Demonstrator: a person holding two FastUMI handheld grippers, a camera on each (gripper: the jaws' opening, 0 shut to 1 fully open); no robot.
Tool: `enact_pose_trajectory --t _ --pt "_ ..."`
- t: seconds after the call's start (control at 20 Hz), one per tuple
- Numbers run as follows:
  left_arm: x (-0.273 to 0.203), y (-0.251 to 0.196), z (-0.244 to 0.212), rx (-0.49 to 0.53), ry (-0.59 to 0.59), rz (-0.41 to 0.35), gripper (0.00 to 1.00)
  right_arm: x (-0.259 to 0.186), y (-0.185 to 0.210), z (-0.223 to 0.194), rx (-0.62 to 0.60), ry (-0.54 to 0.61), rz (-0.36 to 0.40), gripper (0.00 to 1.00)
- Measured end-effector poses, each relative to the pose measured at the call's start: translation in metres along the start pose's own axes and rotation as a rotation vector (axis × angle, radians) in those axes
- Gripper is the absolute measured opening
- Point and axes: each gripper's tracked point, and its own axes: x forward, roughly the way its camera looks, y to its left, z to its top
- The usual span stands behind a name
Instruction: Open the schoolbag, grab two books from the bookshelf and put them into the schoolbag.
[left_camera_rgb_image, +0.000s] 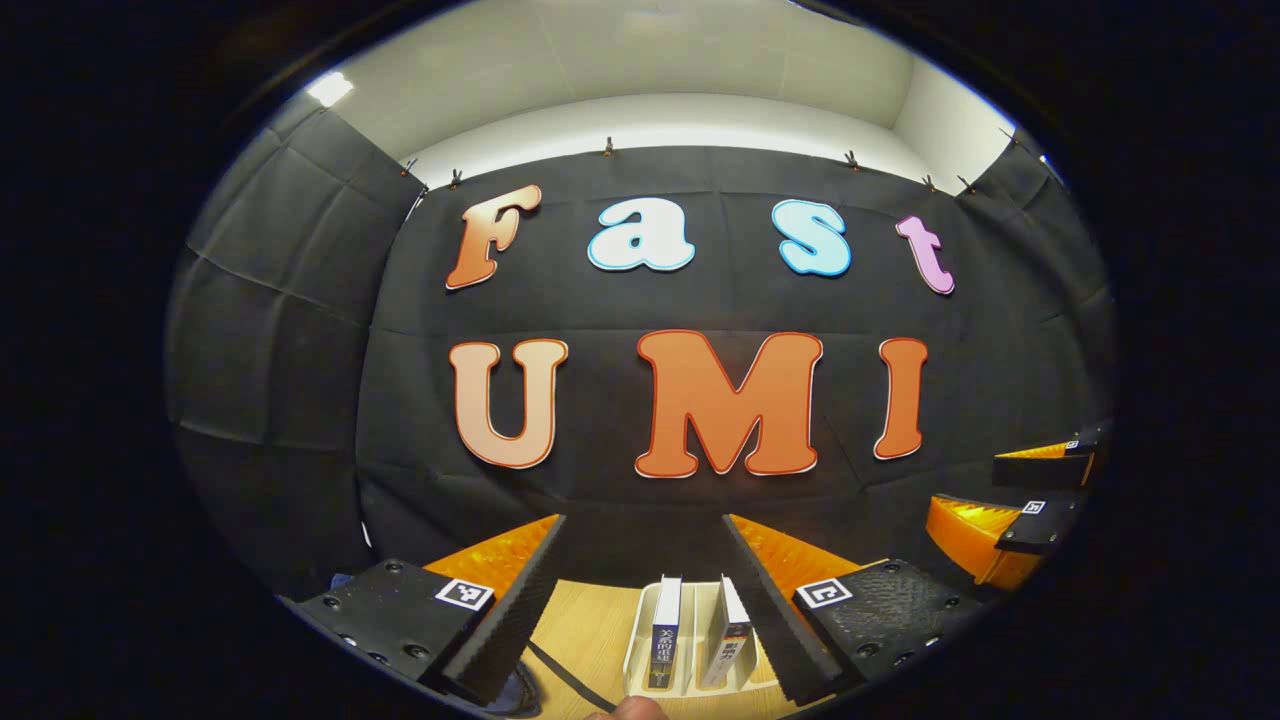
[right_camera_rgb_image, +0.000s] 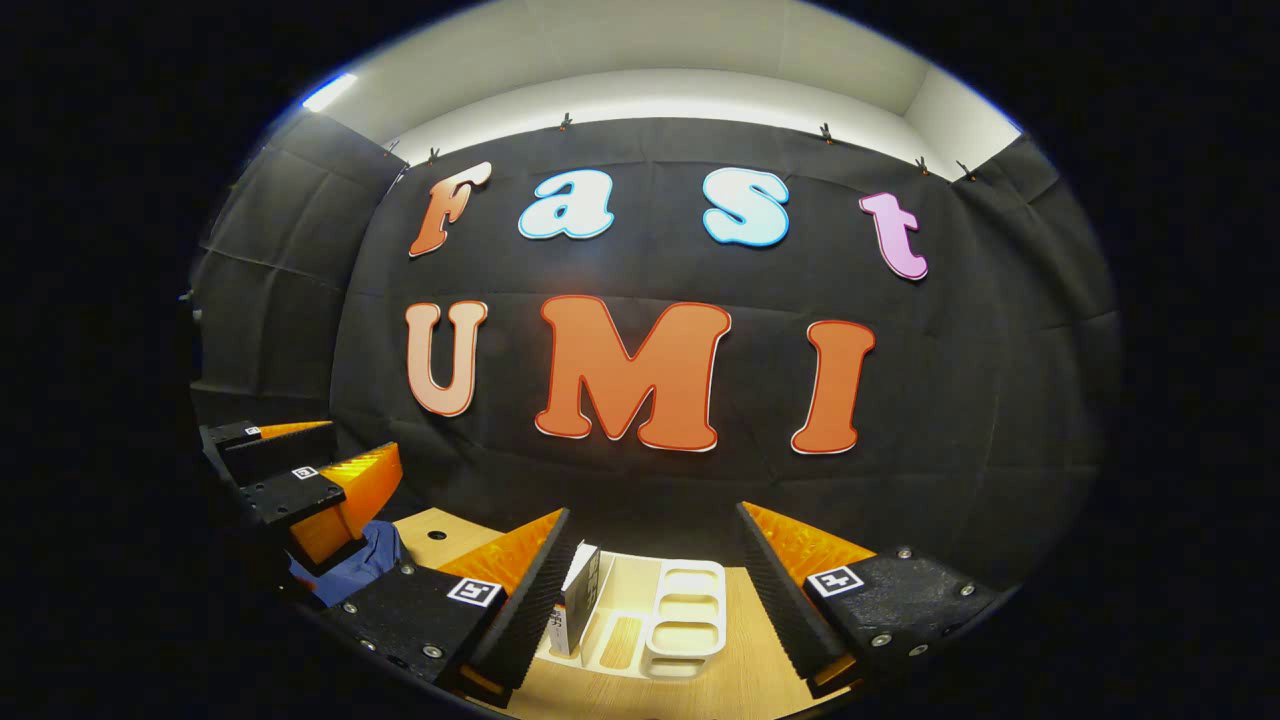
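While both tools hung raised over the wooden table (left_camera_rgb_image: 590, 630), the scene ran like this, near to far:

Left gripper: the left gripper (left_camera_rgb_image: 640, 610) stood with its fingers spread wide, nothing between them, at the bottom of the left gripper view

Right gripper: the right gripper (right_camera_rgb_image: 650, 600) was likewise parted and empty at the bottom of the right gripper view; it also showed at the right edge of the left gripper view

Books: two books (left_camera_rgb_image: 695, 635) stood upright, spines toward the camera, in the slots of the white bookshelf (left_camera_rgb_image: 640, 640), lower centre of the left gripper view, straight ahead and below the gap between the left fingers; in the right gripper view one book showed at lower centre-left, just beside the left-hand finger

Key relation: the books' long axes ran vertical and their flat faces pointed left and right across the frame, so fingers closing sideways would meet the covers; the left gripper looked better lined up with them, the right sitting off to one side, over the rack's empty slots

Schoolbag: blue fabric (right_camera_rgb_image: 365, 560), probably the schoolbag, lay at the lower left of the right gripper view, below the other gripper; whether it was open I could not tell

Far: black cloth wall (left_camera_rgb_image: 300, 400), pale ceiling above
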Motion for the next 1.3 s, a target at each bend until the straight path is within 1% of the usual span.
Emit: enact_pose_trajectory --t 0.1,0.15,0.2,0.25,0.35,0.4,0.45,0.55,0.65,0.7,0.75,0.8,0.85,0.9,0.95,1.15,1.3 --pt "0.004 0.014 -0.001 0.003 -0.006 0.003 0.97 0.000 -0.005 0.003 0.019 -0.020 -0.033 0.95" --pt "0.009 0.021 -0.001 0.010 0.001 0.000 0.93 0.001 -0.004 0.003 0.029 -0.024 -0.049 0.95" --pt "0.012 0.026 -0.005 0.019 0.005 -0.006 0.96 0.001 -0.001 0.000 0.027 -0.018 -0.056 0.95" --pt "0.017 0.034 -0.006 0.020 0.003 -0.016 0.94 0.002 0.001 -0.001 0.020 -0.017 -0.072 0.95" --pt "0.022 0.044 -0.008 0.015 0.013 -0.032 0.94 0.001 0.006 -0.001 0.031 -0.014 -0.095 0.95" --pt "0.023 0.048 -0.007 0.009 0.009 -0.041 0.97 0.002 0.011 -0.002 0.040 -0.012 -0.097 0.95" --pt "0.024 0.050 -0.004 -0.005 -0.002 -0.059 0.97 0.004 0.016 -0.002 0.044 -0.008 -0.099 0.95" --pt "0.026 0.055 0.000 -0.011 -0.015 -0.060 0.97 0.007 0.026 -0.002 0.043 -0.005 -0.099 0.95" --pt "0.028 0.055 -0.003 -0.014 -0.009 -0.072 0.94 0.008 0.034 -0.001 0.042 -0.006 -0.098 0.95" --pt "0.029 0.054 -0.006 -0.025 0.003 -0.080 0.94 0.010 0.038 -0.001 0.041 -0.005 -0.097 0.95" --pt "0.030 0.054 -0.010 -0.033 0.014 -0.085 0.96 0.012 0.040 -0.003 0.042 0.000 -0.100 0.95" --pt "0.031 0.055 -0.013 -0.039 0.024 -0.090 0.94 0.013 0.042 -0.005 0.043 0.005 -0.099 0.95" --pt "0.032 0.056 -0.014 -0.044 0.029 -0.094 0.96 0.014 0.044 -0.008 0.048 0.013 -0.099 0.95" --pt "0.033 0.059 -0.015 -0.048 0.027 -0.093 0.96 0.014 0.045 -0.010 0.056 0.020 -0.095 0.95" --pt "0.033 0.062 -0.013 -0.050 0.020 -0.089 0.94 0.014 0.047 -0.012 0.063 0.024 -0.093 0.95" --pt "0.036 0.076 -0.011 -0.044 -0.004 -0.067 0.94 0.015 0.041 -0.015 0.056 0.033 -0.118 0.95" --pt "0.041 0.081 0.005 -0.016 -0.050 -0.077 0.94 0.021 0.037 -0.009 0.063 0.021 -0.130 0.95"
